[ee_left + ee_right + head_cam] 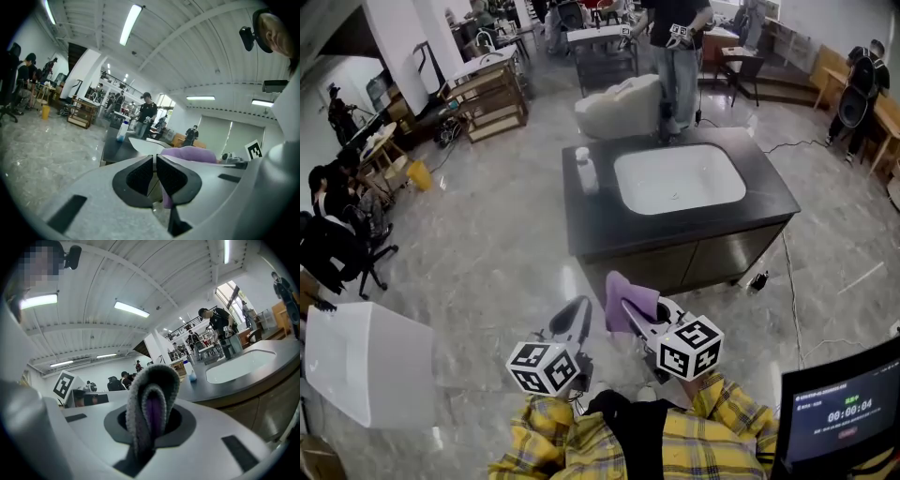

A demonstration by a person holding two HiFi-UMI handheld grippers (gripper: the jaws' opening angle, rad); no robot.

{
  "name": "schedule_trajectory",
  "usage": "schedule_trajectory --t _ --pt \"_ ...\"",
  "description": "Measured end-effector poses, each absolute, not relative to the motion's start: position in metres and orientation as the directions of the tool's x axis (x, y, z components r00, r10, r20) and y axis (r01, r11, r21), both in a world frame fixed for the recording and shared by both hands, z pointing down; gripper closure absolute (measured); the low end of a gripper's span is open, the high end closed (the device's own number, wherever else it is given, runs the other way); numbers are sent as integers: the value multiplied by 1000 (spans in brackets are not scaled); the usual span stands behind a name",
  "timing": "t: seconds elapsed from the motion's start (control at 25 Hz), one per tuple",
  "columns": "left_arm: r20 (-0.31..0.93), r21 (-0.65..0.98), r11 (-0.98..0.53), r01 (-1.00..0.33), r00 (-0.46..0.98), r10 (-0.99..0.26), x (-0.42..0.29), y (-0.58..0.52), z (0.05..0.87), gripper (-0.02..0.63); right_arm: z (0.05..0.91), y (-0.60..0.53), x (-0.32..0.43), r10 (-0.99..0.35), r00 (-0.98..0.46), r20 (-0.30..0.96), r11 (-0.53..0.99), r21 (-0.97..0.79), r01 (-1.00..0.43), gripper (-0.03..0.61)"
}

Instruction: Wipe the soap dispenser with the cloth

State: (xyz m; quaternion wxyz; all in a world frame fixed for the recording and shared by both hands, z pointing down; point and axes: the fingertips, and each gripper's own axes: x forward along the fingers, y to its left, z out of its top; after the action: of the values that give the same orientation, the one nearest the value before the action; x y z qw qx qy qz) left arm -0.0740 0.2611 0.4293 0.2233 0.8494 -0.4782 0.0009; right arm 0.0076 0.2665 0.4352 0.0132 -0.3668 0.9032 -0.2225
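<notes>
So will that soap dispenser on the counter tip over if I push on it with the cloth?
Probably, if pushed high: the soap dispenser stands tall and narrow. It looks like light plastic, so it may slide on the smooth counter.

Big open workshop hall here: a glossy grey marble-pattern floor (487, 253) catching the light, and a white ribbed ceiling (197, 51) overhead with long fluorescent tube lamps (131, 24) lit. Centre floor, a dark cabinet with a dark counter (769, 202) and a white rectangular basin (679, 178) set into it. Far back, a white square pillar (398, 37), wooden open-frame racks (494, 98) and a bright window (228, 292). Over on the right, a wooden bench (825, 73); on the left, a small yellow bucket (419, 175).
</notes>
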Motion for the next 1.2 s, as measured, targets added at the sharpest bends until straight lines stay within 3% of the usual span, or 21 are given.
schedule_trajectory --t 0.6,1.2 --pt "212 392 -488 -780 593 -777 -77 169 441 589 448 185 6 -712 -684 160 580 -415 -701 537" --pt "202 375 -557 -742 651 -732 -145 46 422 589 423 53 -69 -748 -648 144 560 -388 -732 537"
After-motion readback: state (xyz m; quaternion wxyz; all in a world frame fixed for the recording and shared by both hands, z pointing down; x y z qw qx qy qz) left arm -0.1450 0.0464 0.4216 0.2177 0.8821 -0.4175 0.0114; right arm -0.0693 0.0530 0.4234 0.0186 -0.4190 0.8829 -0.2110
